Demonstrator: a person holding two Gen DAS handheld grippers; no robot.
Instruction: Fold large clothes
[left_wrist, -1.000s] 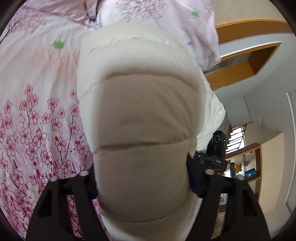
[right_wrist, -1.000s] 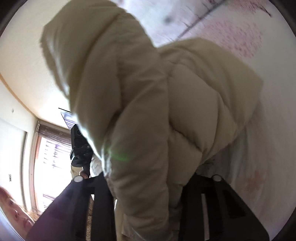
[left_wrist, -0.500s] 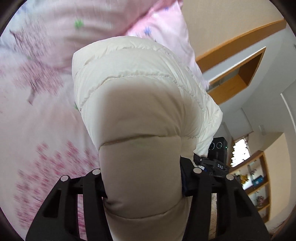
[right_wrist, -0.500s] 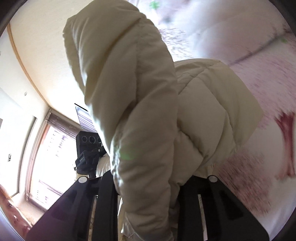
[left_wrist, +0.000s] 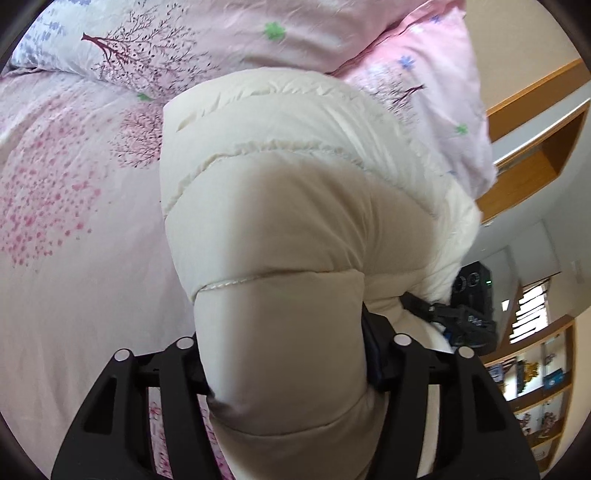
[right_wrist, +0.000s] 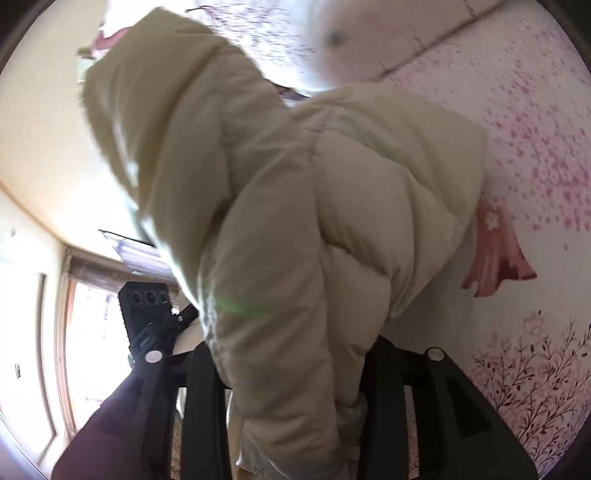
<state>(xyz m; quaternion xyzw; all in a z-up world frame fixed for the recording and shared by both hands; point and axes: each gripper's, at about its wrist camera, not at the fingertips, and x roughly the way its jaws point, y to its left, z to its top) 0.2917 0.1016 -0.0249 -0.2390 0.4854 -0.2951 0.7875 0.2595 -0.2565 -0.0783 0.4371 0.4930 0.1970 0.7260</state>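
A cream puffer jacket (left_wrist: 295, 206) fills the middle of the left wrist view and hangs over a pink floral bed (left_wrist: 74, 229). My left gripper (left_wrist: 284, 373) is shut on a quilted panel of the jacket. In the right wrist view the same jacket (right_wrist: 332, 206) bulges in front, its hood (right_wrist: 155, 96) standing up at the left. My right gripper (right_wrist: 291, 373) is shut on a fold of the jacket. Each gripper shows in the other's view, at the right (left_wrist: 469, 310) and at the left (right_wrist: 147, 314). The fingertips are hidden by the fabric.
Pink floral pillows (left_wrist: 258, 40) lie at the head of the bed. A wooden headboard shelf (left_wrist: 535, 155) and a bookshelf (left_wrist: 535, 380) stand at the right. A bright window (right_wrist: 85, 325) is at the left in the right wrist view. The person's sleeve (right_wrist: 110, 435) is at the lower left.
Both grippers have carried the jacket toward the head of the bed; the pillows now show larger. The grips on the jacket have not changed.
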